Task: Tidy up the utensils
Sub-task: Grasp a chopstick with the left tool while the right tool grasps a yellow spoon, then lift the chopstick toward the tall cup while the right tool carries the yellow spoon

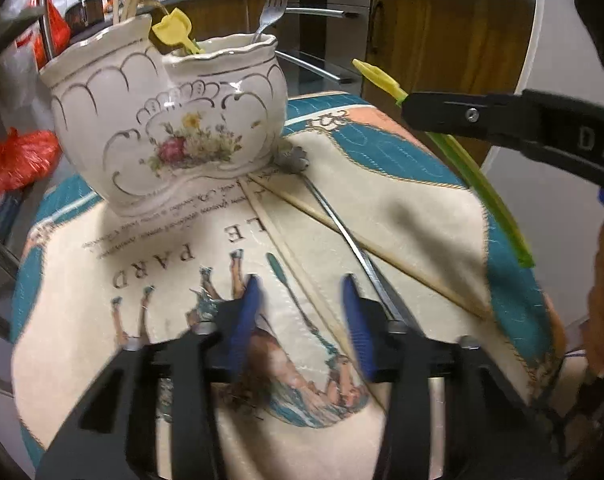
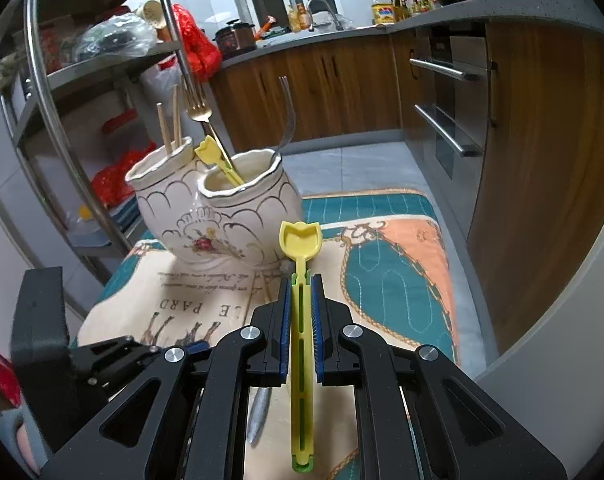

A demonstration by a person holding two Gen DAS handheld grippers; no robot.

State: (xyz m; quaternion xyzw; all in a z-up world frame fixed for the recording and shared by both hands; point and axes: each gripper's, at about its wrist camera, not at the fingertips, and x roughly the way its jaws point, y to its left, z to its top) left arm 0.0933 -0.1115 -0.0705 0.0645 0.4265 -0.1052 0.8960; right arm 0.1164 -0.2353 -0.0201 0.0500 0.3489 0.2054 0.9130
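Observation:
A white two-pot ceramic holder [image 1: 169, 128] [image 2: 217, 216] stands on a printed mat [image 1: 402, 216]. It holds chopsticks [image 2: 169, 124], forks [image 1: 273, 4] and a yellow tulip spoon [image 1: 175, 28]. My right gripper [image 2: 300, 284] is shut on a second yellow-green tulip spoon [image 2: 300, 240], held above the mat to the right of the holder; it also shows in the left wrist view [image 1: 454, 152]. My left gripper [image 1: 302, 292] is open and empty, low over the mat. Two chopsticks [image 1: 366, 248] and a metal utensil [image 1: 342, 224] lie on the mat ahead of it.
A metal shelf rack [image 2: 81, 92] with red bags [image 2: 193, 44] stands left of the table. Wooden kitchen cabinets [image 2: 334, 88] and a counter lie behind. The mat's right edge [image 2: 442, 264] drops to the tiled floor.

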